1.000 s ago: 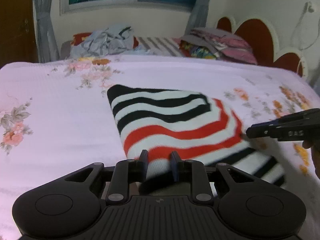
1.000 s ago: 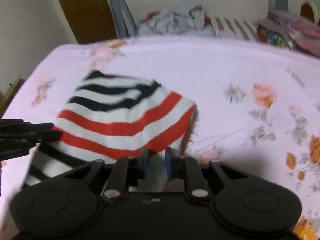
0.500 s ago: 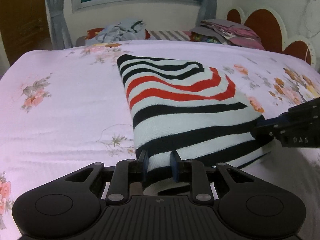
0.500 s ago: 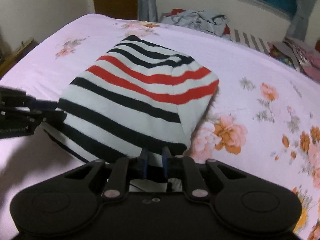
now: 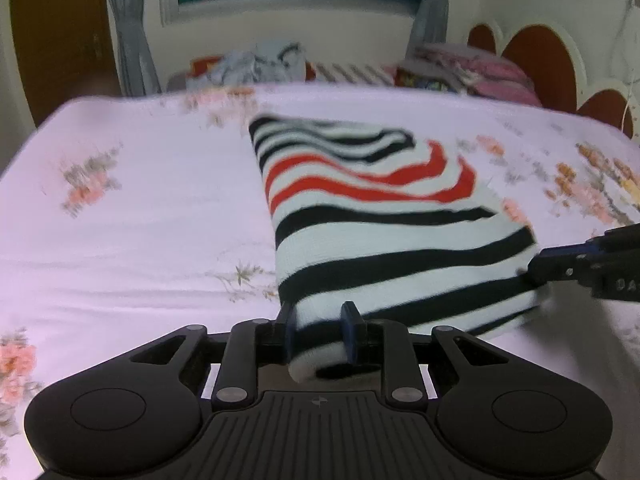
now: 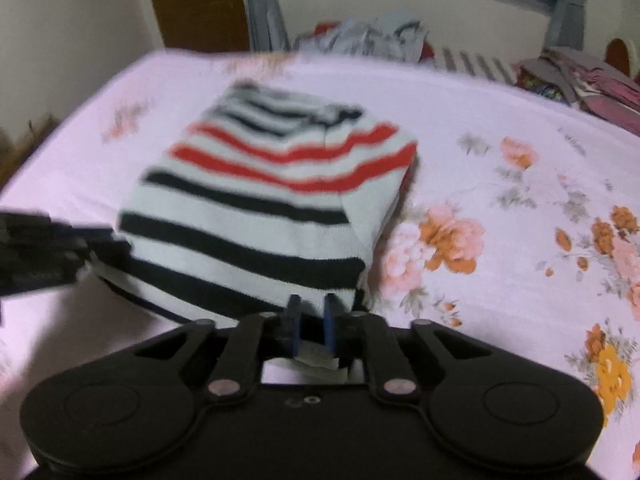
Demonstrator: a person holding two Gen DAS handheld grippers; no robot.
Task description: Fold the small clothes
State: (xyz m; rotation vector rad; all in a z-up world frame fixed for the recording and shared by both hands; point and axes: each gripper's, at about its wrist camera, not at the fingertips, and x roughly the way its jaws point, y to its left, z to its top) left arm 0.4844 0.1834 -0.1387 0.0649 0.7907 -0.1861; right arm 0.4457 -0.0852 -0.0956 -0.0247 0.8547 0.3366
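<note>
A small knit garment point(image 5: 380, 216) with black, white and red stripes lies on the pink flowered bed, its near edge raised. My left gripper point(image 5: 320, 330) is shut on the garment's near left corner. My right gripper point(image 6: 310, 326) is shut on the near right corner of the garment point(image 6: 256, 208). In the left wrist view the right gripper point(image 5: 538, 270) comes in from the right at the garment's edge. In the right wrist view the left gripper point(image 6: 116, 248) comes in from the left. Both views are motion-blurred.
The bed sheet point(image 5: 140, 220) stretches wide to the left of the garment and to its right point(image 6: 520, 208). A heap of clothes point(image 5: 256, 66) and folded bedding point(image 5: 472, 70) sit at the far end below a window. A red headboard point(image 5: 540, 52) is at the right.
Both grippers have drawn the garment's near edge toward me and slightly lower, keeping their hold. The garment now shows more black stripes stretched out flat over the bed.
</note>
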